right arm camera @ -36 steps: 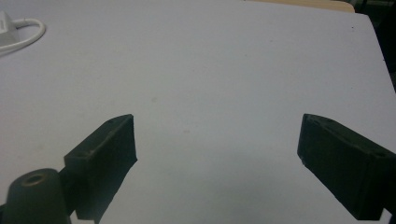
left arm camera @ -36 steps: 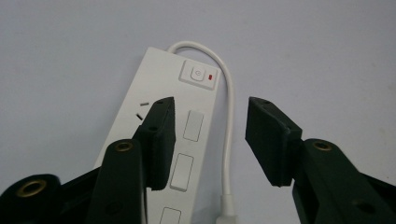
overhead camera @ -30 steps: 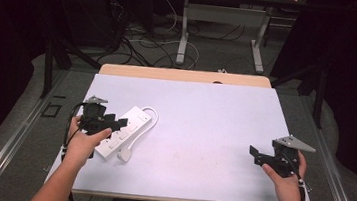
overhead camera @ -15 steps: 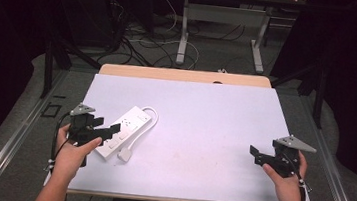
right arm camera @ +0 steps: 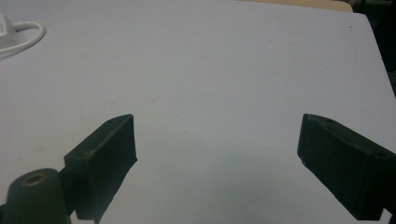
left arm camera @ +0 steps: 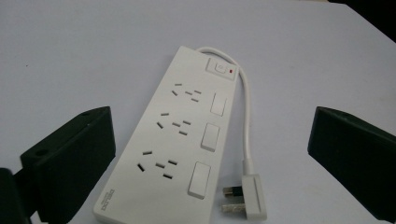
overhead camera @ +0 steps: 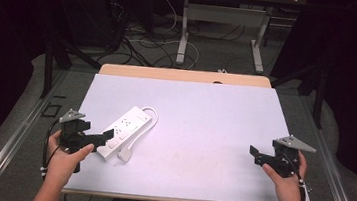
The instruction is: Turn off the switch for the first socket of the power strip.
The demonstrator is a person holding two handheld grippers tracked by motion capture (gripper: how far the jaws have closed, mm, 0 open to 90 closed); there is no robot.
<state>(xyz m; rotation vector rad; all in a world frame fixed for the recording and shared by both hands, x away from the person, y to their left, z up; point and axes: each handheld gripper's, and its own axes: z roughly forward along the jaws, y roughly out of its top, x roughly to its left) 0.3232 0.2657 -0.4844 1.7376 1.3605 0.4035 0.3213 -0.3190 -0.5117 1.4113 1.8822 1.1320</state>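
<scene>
While the left gripper (overhead camera: 97,141) sits at the table's (overhead camera: 205,113) near left edge from above, a white power strip (overhead camera: 125,131) lies just beyond its tips; the right gripper (overhead camera: 261,157) is well apart. Left gripper view: jaws wide, strip and plug (left arm camera: 250,198) between them, untouched. Right gripper view: jaws wide over bare tabletop.

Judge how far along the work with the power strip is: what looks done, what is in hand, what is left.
Done: little that shows; the power strip lies flat on the table, its plug loose beside it. In hand: nothing; the left tool is open, its jaws either side of the strip's near end. The right tool is open over bare table. Left: any grasp, probably of the strip.
</scene>
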